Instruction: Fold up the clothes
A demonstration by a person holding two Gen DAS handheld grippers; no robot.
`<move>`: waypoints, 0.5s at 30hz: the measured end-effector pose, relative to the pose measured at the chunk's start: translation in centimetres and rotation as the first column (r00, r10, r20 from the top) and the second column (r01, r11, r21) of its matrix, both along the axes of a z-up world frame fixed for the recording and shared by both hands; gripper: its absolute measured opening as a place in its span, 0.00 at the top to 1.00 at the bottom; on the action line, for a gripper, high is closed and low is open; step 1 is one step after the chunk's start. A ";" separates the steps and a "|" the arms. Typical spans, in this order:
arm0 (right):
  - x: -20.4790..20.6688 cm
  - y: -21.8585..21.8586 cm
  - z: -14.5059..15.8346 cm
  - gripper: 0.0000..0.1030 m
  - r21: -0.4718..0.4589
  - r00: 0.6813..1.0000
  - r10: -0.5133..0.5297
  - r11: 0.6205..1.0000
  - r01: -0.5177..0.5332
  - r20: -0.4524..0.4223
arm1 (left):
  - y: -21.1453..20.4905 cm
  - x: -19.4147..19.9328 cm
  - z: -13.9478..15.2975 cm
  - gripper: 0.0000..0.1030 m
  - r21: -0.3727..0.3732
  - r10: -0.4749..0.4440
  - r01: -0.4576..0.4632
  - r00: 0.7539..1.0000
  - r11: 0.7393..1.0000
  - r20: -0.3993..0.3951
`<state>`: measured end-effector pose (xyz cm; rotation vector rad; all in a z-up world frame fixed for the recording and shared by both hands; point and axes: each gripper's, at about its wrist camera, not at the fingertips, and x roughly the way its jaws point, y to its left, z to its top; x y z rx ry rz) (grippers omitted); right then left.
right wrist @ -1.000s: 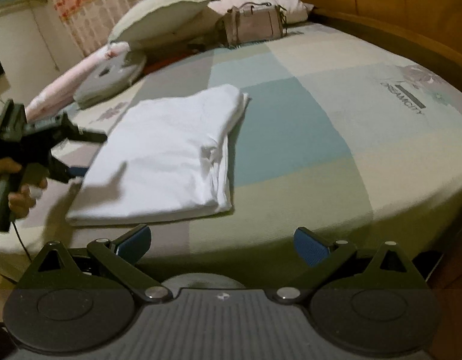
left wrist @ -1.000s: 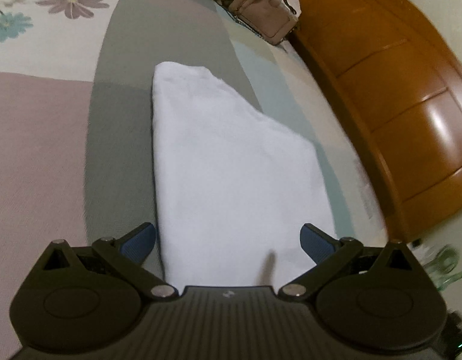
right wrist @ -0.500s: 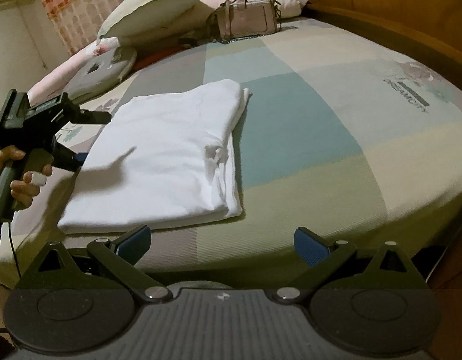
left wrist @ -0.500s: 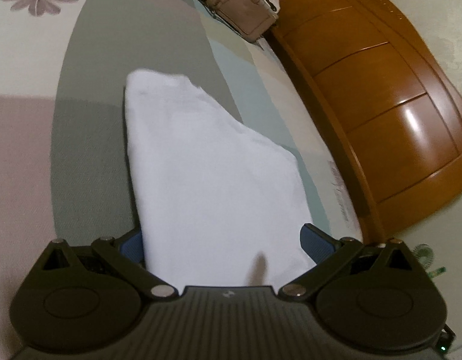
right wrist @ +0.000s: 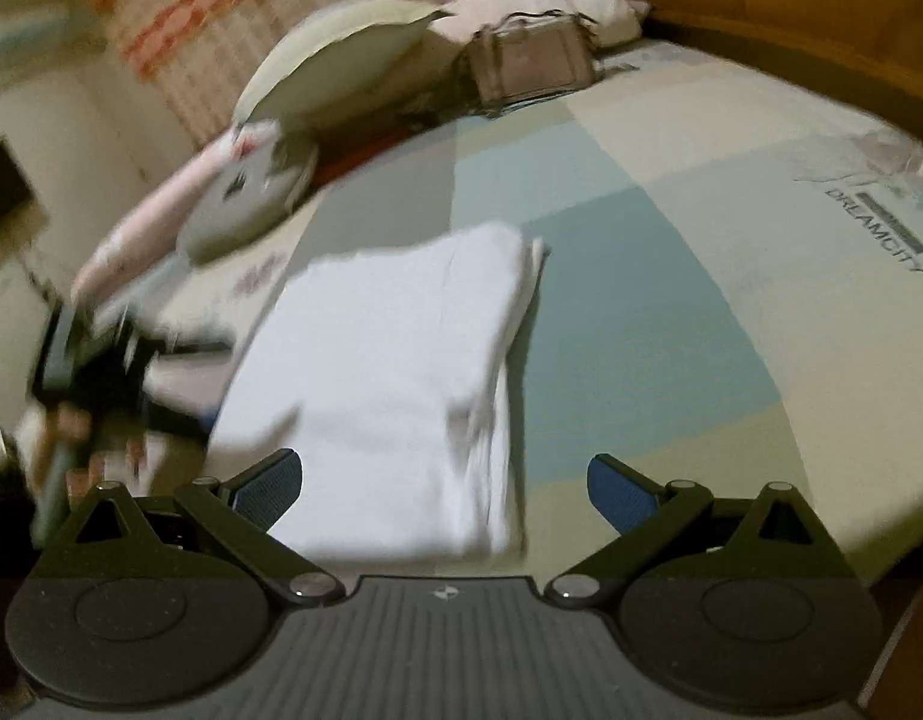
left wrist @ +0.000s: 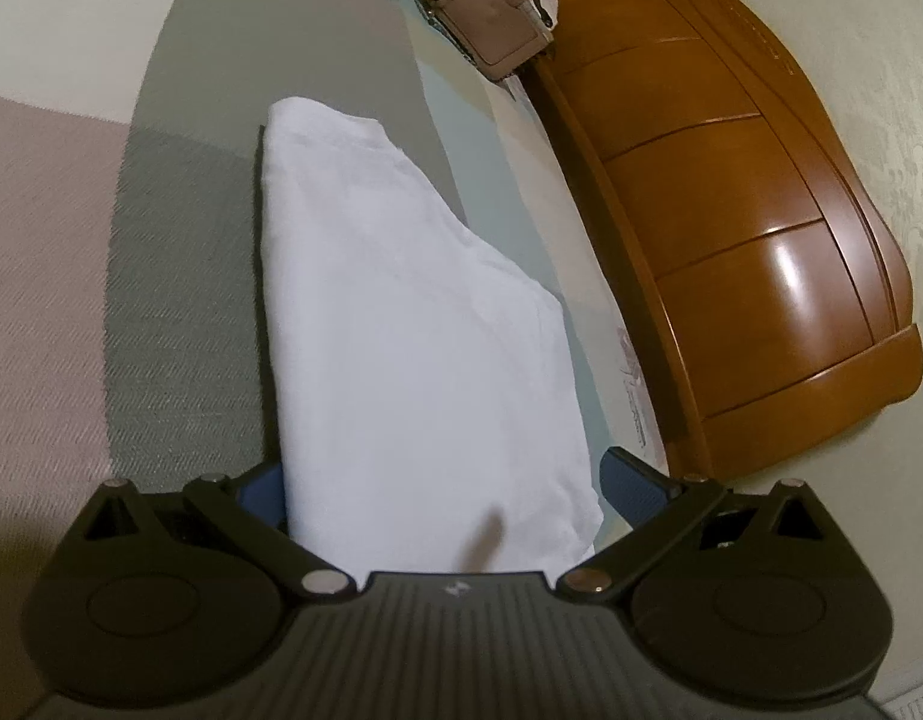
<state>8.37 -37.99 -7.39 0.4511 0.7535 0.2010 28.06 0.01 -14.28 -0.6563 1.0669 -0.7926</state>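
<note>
Over the last second both grippers have closed in on the white garment (left wrist: 413, 324): in the left wrist view its near end has slid between the fingers, and in the right wrist view, now smeared by motion, the cloth fills much more of the foreground.

The left gripper (left wrist: 443, 486) has its fingers spread wide, one blue pad (left wrist: 626, 483) showing clear of the cloth's right corner and the other half hidden behind its left edge; they straddle the near end without pinching it. The right gripper (right wrist: 443, 489) is also spread open, with the garment's near corner lying between the pads, and whether either pad touches the fabric the blur does not let me tell. In the right wrist view the left gripper shows only as a dark blur, with a hand (right wrist: 65, 438) below it.

The garment lies flat on the bed (right wrist: 671, 324), already doubled into a layered oblong; stacked edges show along its right side in the right wrist view. Seen from the left gripper, its long axis runs straight away from the fingers, roughly alongside the wooden headboard (left wrist: 761, 252), its far end pointing toward the handbag (left wrist: 491, 24) and pillows (right wrist: 341, 78).

My judgement is that the step in hand is a reach for the near end from two sides. Whether this leads to one more fold or to lifting the bundle away, the frames do not settle. Either way the fingers would need to close over all the layers at once, or the lower ones may slip out.
</note>
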 end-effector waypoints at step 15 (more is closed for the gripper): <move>12.7 -3.2 -5.0 0.00 0.431 0.976 0.133 0.901 -0.047 -0.171 | -0.4 1.9 0.0 0.01 -0.009 -0.029 0.029 1.000 1.000 -0.004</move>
